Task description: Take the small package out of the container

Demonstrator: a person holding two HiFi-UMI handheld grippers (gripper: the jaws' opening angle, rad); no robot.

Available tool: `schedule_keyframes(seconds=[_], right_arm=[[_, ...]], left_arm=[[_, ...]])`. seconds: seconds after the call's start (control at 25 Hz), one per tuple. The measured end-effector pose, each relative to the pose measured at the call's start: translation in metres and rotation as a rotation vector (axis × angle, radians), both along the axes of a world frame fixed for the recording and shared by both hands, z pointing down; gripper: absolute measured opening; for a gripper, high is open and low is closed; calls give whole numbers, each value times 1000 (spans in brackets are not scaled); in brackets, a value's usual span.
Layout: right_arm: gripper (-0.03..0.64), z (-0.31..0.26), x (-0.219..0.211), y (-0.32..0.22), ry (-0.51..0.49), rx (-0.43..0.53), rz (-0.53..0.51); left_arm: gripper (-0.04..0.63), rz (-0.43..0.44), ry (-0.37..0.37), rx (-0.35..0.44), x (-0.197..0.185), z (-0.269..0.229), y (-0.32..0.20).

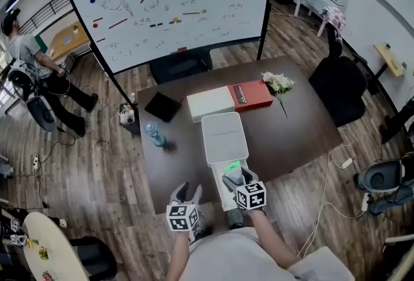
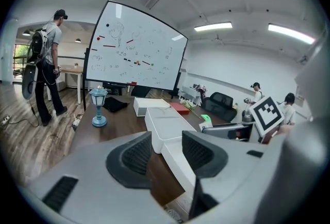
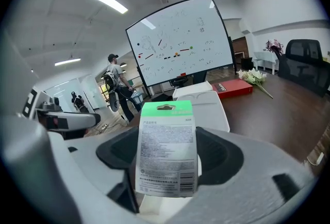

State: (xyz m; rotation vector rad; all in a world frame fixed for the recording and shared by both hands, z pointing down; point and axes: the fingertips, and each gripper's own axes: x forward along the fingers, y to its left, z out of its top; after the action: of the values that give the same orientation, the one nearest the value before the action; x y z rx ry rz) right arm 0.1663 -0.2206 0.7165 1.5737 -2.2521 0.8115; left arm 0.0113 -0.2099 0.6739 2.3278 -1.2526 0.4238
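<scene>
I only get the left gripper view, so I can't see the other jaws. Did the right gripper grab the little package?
Observer: Yes. In its own view the right gripper is shut on the package, a flat card with a green top, held upright.
Operator: Is it out of the box?
Observer: The head view shows it over the open white container. I can't tell if it is clear of the rim.
Operator: Where is my gripper from above?
Observer: The left gripper is just left of the container, near the table's front edge, with its jaws apart and nothing between them.
</scene>
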Motion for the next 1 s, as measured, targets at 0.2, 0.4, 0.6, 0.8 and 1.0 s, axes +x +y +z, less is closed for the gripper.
schedule_keyframes(seconds=[0.2, 0.4, 0.6, 0.8, 1.0], right_arm=[[348, -12, 4, 1, -26, 26, 5], [348, -14, -6, 7, -36, 30, -17], [348, -21, -4, 15, -45, 53, -28], [348, -23, 9, 13, -48, 46, 12], [347, -20, 11, 11, -104, 18, 42]], left_arm=[[173, 8, 8, 2, 11, 1, -7], [146, -23, 19, -7, 15, 7, -13], [72, 9, -6, 9, 42, 12, -6], [2, 94, 4, -10, 61, 9, 2], [2, 194, -12, 15, 71, 4, 12]])
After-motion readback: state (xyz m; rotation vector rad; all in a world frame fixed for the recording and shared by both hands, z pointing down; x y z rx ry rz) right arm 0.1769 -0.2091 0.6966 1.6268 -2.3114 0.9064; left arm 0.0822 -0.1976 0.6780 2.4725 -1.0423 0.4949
